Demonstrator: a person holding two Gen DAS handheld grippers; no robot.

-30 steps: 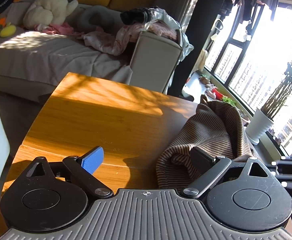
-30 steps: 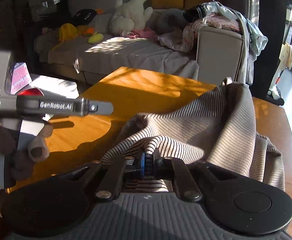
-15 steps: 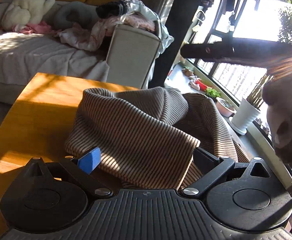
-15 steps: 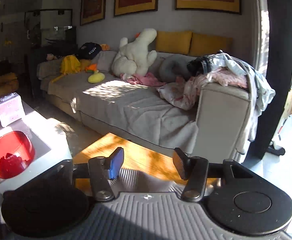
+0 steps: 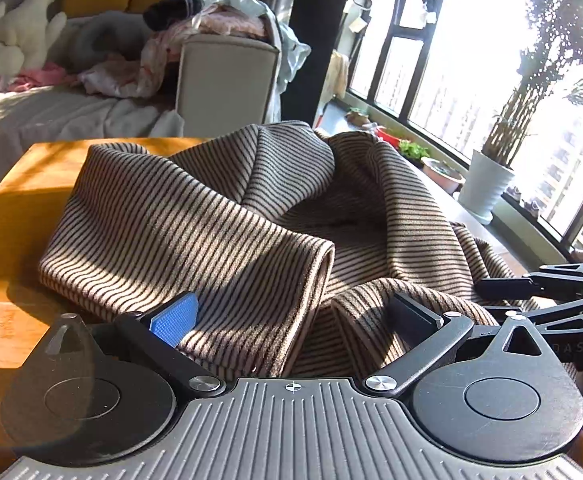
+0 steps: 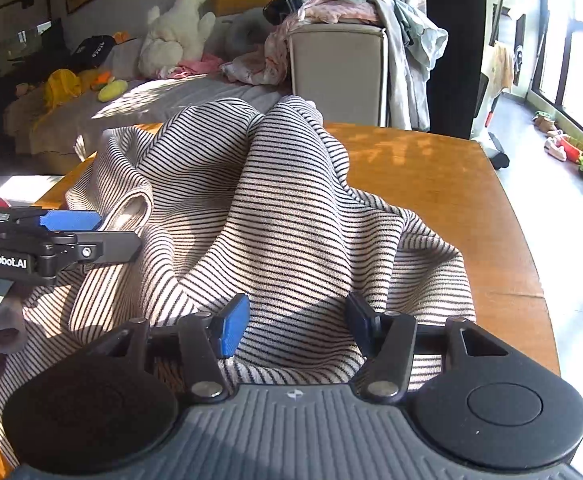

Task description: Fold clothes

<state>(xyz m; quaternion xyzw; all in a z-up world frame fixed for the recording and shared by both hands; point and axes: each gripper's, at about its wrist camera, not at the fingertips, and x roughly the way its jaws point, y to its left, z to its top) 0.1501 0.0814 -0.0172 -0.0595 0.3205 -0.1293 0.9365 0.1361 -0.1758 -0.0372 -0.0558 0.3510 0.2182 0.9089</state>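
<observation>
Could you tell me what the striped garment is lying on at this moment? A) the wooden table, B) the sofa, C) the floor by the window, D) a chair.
A: the striped garment lies rumpled on the wooden table, whose bare top shows beside it; the sofa stands behind.

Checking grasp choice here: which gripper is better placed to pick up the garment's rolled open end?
Left. The left gripper stands wide open with the striped garment's rolled end directly between its fingers; the right gripper faces bunched mid-cloth.

White plush toy point(image 6: 177, 32) on grey sofa point(image 6: 179, 100); potted plant point(image 5: 491, 184) by window point(image 5: 471, 60).
</observation>
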